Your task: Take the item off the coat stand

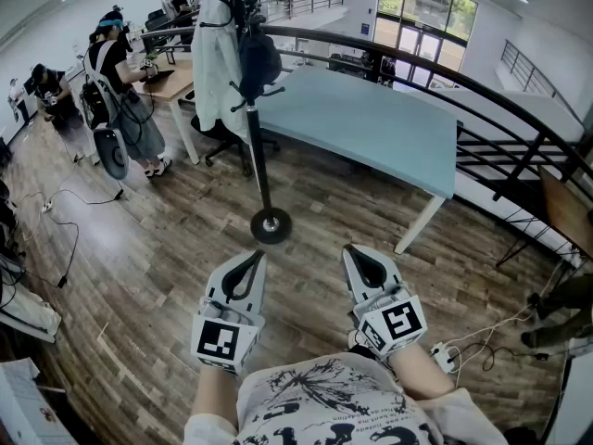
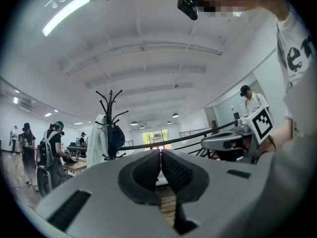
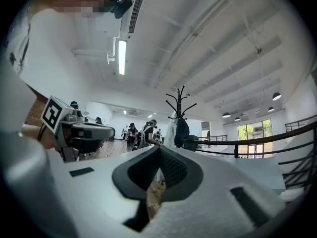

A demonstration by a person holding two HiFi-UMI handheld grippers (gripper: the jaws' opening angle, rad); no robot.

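the person stands on the wooden floor [image 1: 167,276] and holds both tongs low in front of the body, side by side and pointing forward. the left gripper [image 1: 254,260] has its two jaws pressed together, with nothing between them. the right gripper [image 1: 353,251] is the same: its jaws are closed on each other and it is empty.

the coat stand [image 1: 256,128] is ahead of them, well apart from both tips and a little more on the side of the left gripper. it is a thin black pole that stands upright on a round base [image 1: 271,225]. high on the pole two things hang: a white garment [image 1: 215,68] on the left side, and a dark bag [image 1: 260,58] just beside it on the right, against the pole. both are on the hooks, and no gripper touches them.

behind the stand there is a long pale blue table [image 1: 371,123] with white legs, and behind that a dark curved railing [image 1: 445,72]. at the far left a person in dark clothes [image 1: 120,72] stands at a wooden desk [image 1: 176,80].
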